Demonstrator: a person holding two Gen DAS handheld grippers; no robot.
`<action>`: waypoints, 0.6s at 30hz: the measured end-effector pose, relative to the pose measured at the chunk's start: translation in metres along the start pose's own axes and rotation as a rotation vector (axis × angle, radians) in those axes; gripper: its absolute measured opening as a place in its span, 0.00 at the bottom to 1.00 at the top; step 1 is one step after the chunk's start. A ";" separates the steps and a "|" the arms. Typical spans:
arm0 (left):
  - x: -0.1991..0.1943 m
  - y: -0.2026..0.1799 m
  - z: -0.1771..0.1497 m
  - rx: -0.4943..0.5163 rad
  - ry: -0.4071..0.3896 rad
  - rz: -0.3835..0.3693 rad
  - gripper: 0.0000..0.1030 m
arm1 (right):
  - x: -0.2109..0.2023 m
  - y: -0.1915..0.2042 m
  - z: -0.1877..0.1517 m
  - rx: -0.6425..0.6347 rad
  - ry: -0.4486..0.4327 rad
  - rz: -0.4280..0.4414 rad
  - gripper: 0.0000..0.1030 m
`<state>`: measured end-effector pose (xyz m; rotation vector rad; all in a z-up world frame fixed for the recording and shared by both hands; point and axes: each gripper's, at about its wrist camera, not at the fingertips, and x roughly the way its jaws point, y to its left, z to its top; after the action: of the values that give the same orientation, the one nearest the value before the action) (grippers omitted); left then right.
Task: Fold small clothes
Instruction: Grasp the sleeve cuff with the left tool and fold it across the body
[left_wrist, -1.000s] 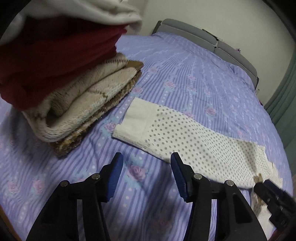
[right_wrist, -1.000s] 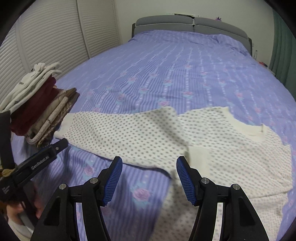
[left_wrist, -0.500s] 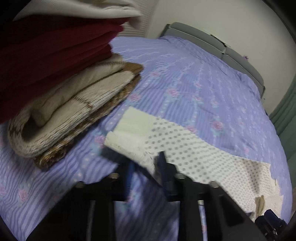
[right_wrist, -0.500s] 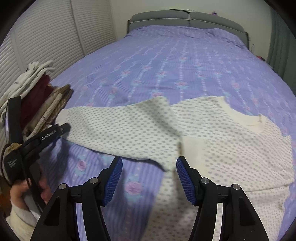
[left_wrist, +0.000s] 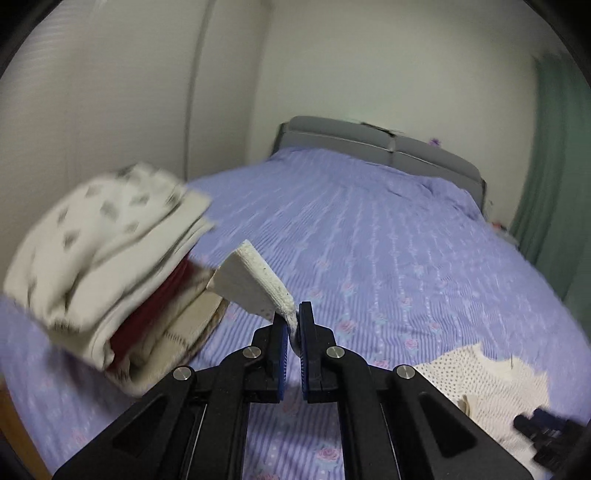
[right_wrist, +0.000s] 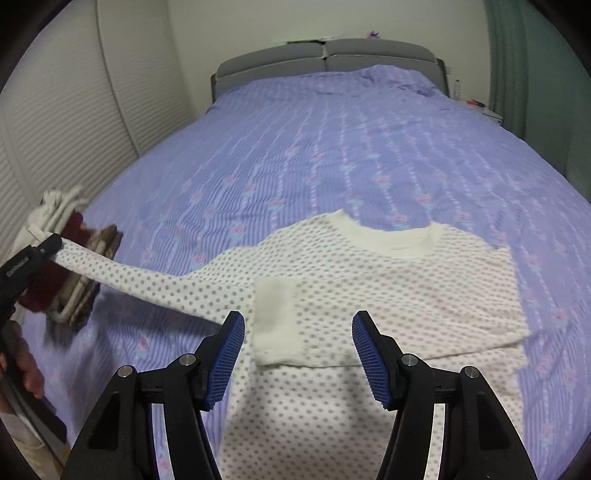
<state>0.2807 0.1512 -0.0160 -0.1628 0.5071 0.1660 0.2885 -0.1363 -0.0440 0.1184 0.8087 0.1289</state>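
A small white polka-dot long-sleeved top lies flat on the purple bed, collar toward the headboard. Its right sleeve is folded across the chest, cuff in the middle. My left gripper is shut on the cuff of the left sleeve and holds it lifted off the bed; in the right wrist view the sleeve stretches out to the left gripper. My right gripper is open and empty, hovering just above the folded cuff. The top's body shows at lower right in the left wrist view.
A stack of folded clothes, white, dark red and beige, sits on the bed's left edge. Grey headboard at the far end. White slatted closet doors on the left, green curtain on the right.
My left gripper closed on the left sleeve's cuff and lifted it off the bed. My right gripper moved forward over the top's body and stayed open.
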 end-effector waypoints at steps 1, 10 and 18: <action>0.000 -0.006 0.004 0.023 -0.003 -0.014 0.08 | -0.006 -0.005 -0.001 0.004 -0.008 -0.002 0.59; -0.024 -0.097 0.023 0.277 -0.094 -0.137 0.08 | -0.041 -0.052 -0.006 0.053 -0.049 -0.036 0.59; -0.048 -0.198 0.023 0.470 -0.144 -0.344 0.08 | -0.069 -0.115 -0.008 0.138 -0.096 -0.097 0.59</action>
<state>0.2895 -0.0422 0.0502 0.2205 0.3561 -0.2766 0.2433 -0.2601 -0.0178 0.2134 0.7255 -0.0239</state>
